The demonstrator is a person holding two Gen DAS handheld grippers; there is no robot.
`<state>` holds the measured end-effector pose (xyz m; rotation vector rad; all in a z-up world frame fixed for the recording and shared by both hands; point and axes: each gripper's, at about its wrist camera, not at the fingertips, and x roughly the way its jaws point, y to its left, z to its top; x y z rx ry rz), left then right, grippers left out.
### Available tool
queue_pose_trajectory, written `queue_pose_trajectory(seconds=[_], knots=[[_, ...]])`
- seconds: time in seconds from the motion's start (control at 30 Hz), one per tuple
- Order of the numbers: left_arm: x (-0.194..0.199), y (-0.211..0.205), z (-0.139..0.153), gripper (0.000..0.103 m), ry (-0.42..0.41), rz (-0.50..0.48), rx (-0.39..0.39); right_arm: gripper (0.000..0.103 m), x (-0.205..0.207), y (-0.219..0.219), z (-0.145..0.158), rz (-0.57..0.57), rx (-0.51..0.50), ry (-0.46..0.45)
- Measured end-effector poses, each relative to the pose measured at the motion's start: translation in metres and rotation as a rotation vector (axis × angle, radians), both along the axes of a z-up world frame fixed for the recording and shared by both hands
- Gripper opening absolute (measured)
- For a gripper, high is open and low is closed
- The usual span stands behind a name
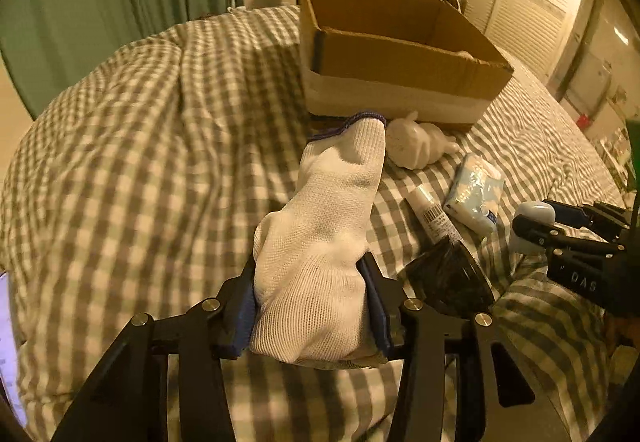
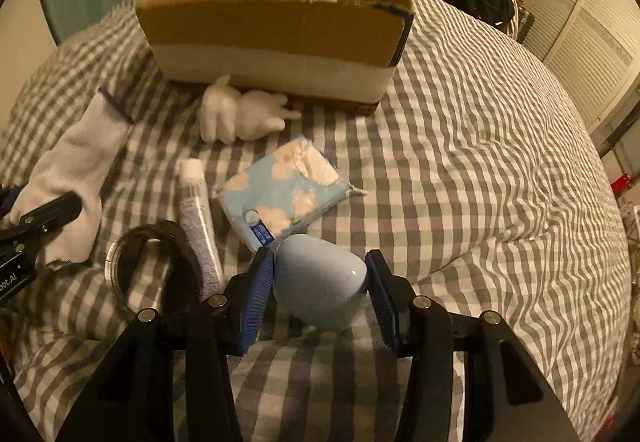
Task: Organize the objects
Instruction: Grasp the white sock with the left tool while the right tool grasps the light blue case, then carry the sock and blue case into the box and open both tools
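Observation:
My left gripper [image 1: 310,302] is shut on a white knit glove [image 1: 328,234] with a blue cuff, which points toward the cardboard box [image 1: 400,58]. The glove also shows at the left of the right wrist view [image 2: 76,170]. My right gripper [image 2: 320,294] is around a pale blue rounded case [image 2: 320,282]; its left pad touches the case and its right pad stands a little off it. The case shows at the right in the left wrist view [image 1: 534,216]. The box [image 2: 276,30] stands open on the checked bed, with something white inside.
In front of the box lie a white plush toy [image 2: 244,114], a blue tissue pack [image 2: 288,194], a white tube [image 2: 198,218] and a dark tape roll [image 2: 152,266]. The checked bedspread [image 2: 480,162] stretches to the right. Curtains and wardrobes stand behind.

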<state>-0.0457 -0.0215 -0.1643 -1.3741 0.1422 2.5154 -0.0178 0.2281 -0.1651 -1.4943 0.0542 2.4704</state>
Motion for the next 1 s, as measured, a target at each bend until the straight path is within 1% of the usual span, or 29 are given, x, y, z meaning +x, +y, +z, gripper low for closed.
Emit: queue_pose_trajectory(seconds=[0.13,0.17,0.2,0.33,0.53,0.63,0.77,0.87,1.0], knots=[[0.005,-0.003,0.009,0.048,0.015,0.004,-0.005,0.047,0.005,-0.001,0.012,0.009,-0.001,0.034],[0.006,-0.002,0.012,0.048,0.019,0.004,-0.009,0.047,-0.003,0.009,0.018,0.013,0.001,0.045],[0.006,-0.001,0.014,0.048,0.019,0.002,-0.009,0.047,0.000,0.013,0.023,0.012,0.004,0.064],[0.003,-0.003,0.026,0.048,0.033,0.021,0.008,0.047,0.003,0.009,0.043,0.016,-0.008,0.111],[-0.009,-0.002,0.057,0.047,0.077,0.010,0.032,0.047,-0.002,0.003,0.081,0.050,0.006,0.182],[-0.019,0.001,0.079,0.047,0.116,-0.001,0.042,0.047,-0.007,0.003,0.102,0.072,0.002,0.221],[-0.037,0.012,0.110,0.047,0.192,-0.004,0.043,0.047,-0.021,0.003,0.130,0.097,-0.005,0.262],[-0.053,0.020,0.129,0.047,0.222,-0.011,0.051,0.047,-0.038,0.007,0.151,0.092,-0.007,0.282],[-0.073,0.034,0.145,0.047,0.271,-0.025,0.049,0.047,-0.065,0.011,0.177,0.111,0.005,0.320]])
